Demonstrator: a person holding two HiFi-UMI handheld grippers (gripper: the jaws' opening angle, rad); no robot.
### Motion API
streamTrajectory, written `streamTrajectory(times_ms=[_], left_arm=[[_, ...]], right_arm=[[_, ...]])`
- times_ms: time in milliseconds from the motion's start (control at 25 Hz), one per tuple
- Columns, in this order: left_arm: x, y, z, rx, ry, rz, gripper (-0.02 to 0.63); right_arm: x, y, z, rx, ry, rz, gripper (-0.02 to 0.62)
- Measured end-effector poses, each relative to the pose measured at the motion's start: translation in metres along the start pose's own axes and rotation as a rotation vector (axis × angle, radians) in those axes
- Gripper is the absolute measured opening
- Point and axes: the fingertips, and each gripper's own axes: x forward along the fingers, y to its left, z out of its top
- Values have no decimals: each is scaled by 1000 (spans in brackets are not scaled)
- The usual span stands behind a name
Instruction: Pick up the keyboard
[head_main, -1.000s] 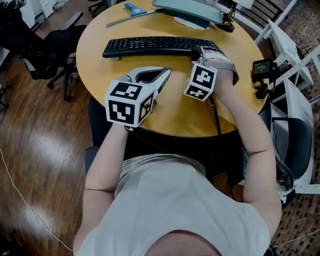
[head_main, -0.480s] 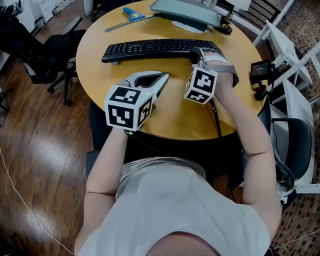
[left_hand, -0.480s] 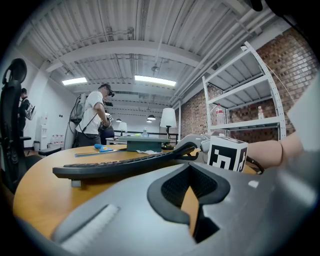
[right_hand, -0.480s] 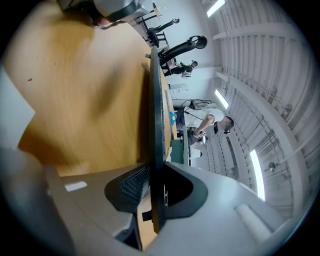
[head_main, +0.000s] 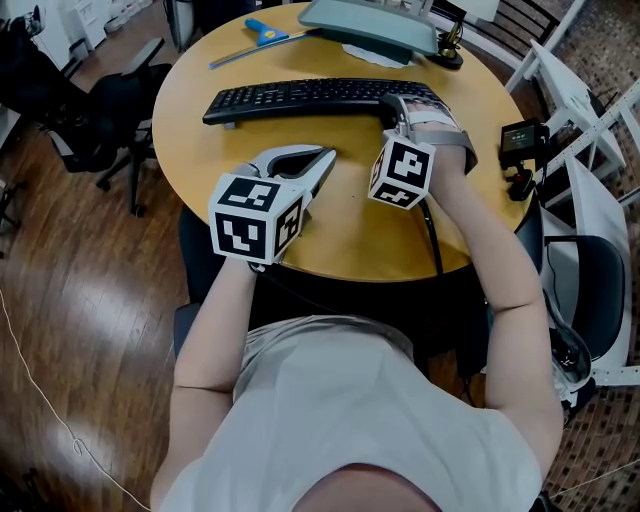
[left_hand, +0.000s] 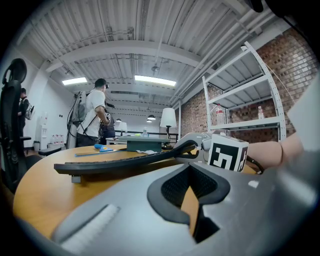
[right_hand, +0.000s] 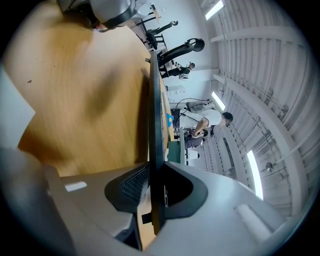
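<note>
The black keyboard (head_main: 300, 97) lies across the far half of the round wooden table (head_main: 200, 110). My right gripper (head_main: 395, 104) is shut on its right end; in the right gripper view the thin keyboard edge (right_hand: 156, 125) runs between the two jaws of this gripper (right_hand: 153, 186). From the left gripper view the keyboard (left_hand: 115, 162) slopes, its right end raised by the right gripper (left_hand: 196, 145) and its left foot on the table. My left gripper (head_main: 325, 158) rests on the table in front of the keyboard, apart from it. This left gripper (left_hand: 190, 167) has its jaws together and nothing in them.
A blue-handled tool (head_main: 265, 25) and a grey-green stand (head_main: 375, 22) lie behind the keyboard. A black cable (head_main: 432, 235) runs off the table's near edge. A black office chair (head_main: 100, 110) stands left, a white rack (head_main: 585, 110) and a small black device (head_main: 522, 135) right. People (left_hand: 95, 115) stand far off.
The right gripper keeps its hold on the keyboard's right end. The left gripper has stayed where it was. Only the head view has shifted slightly.
</note>
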Motion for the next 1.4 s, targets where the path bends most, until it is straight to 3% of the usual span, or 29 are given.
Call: streamTrajectory(times_ms=[640,1400], left_arm=[[1,0,-1,0,2,0,0],[-2,4,0,-3,0,5,0]], right_arm=[[-7,-23,2,10,-29,-57,80],[-39,-113,-2,61,-28,-219,80]])
